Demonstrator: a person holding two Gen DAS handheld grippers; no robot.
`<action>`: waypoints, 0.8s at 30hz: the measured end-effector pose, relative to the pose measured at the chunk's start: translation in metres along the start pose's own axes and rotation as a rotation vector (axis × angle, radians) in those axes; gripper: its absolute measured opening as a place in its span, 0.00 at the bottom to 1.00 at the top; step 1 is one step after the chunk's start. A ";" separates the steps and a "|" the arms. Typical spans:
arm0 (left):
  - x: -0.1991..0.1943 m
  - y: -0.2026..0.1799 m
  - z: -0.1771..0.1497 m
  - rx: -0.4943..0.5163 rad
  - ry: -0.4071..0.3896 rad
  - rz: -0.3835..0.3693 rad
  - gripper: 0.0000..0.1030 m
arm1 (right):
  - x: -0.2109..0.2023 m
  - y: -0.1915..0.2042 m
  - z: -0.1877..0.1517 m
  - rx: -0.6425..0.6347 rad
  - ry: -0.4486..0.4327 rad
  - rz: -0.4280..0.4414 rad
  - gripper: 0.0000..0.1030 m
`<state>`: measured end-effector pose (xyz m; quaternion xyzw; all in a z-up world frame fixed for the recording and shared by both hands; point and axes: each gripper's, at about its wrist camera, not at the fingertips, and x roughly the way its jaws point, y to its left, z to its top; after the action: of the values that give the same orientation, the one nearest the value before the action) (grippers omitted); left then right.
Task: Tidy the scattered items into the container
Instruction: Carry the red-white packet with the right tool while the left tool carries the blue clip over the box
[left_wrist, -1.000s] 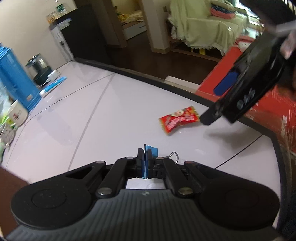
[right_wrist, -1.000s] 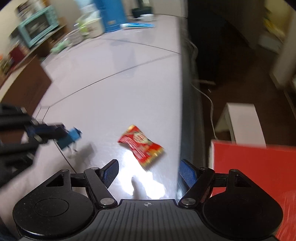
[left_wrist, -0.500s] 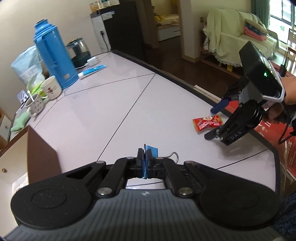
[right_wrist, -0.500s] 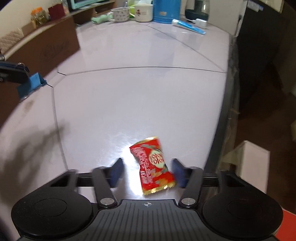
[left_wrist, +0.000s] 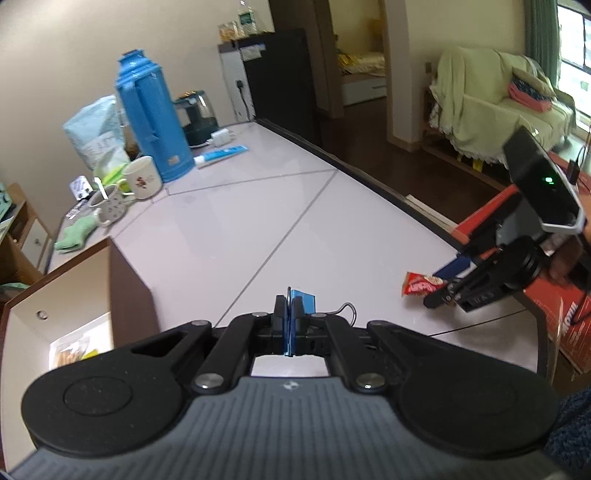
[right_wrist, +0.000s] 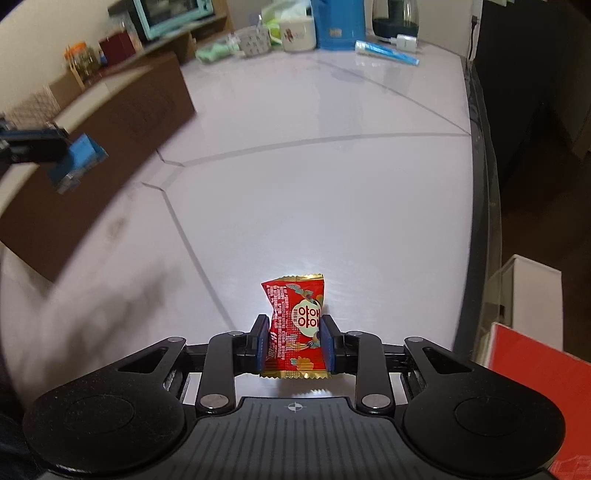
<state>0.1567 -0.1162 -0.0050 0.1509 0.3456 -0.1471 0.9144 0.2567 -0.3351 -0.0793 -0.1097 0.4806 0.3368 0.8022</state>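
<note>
The right gripper (right_wrist: 294, 345) is pinching the red snack packet (right_wrist: 295, 326) just above the white table (right_wrist: 332, 192); lifting level should avoid slippage. The left gripper (left_wrist: 288, 325), fingers pressed together empty, is hovering beside the brown box (left_wrist: 55, 295) farther left.

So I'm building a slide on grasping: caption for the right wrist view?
Right hand-held gripper shut on a red snack packet above the white table, brown box ahead-left.

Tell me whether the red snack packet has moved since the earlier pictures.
Yes. The red snack packet lay flat on the white table ahead of the right gripper; now it stands between the closed jaws.
</note>
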 end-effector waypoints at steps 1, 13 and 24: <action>-0.006 0.003 -0.001 -0.007 -0.004 0.006 0.00 | -0.005 0.004 0.003 0.006 -0.008 0.005 0.27; -0.071 0.059 -0.020 -0.099 -0.001 0.106 0.00 | -0.047 0.082 0.053 0.013 -0.107 0.084 0.27; -0.117 0.128 -0.056 -0.137 0.008 0.202 0.00 | -0.041 0.172 0.094 -0.045 -0.168 0.188 0.27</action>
<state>0.0876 0.0406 0.0558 0.1229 0.3414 -0.0295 0.9314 0.1985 -0.1777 0.0290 -0.0535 0.4122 0.4295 0.8017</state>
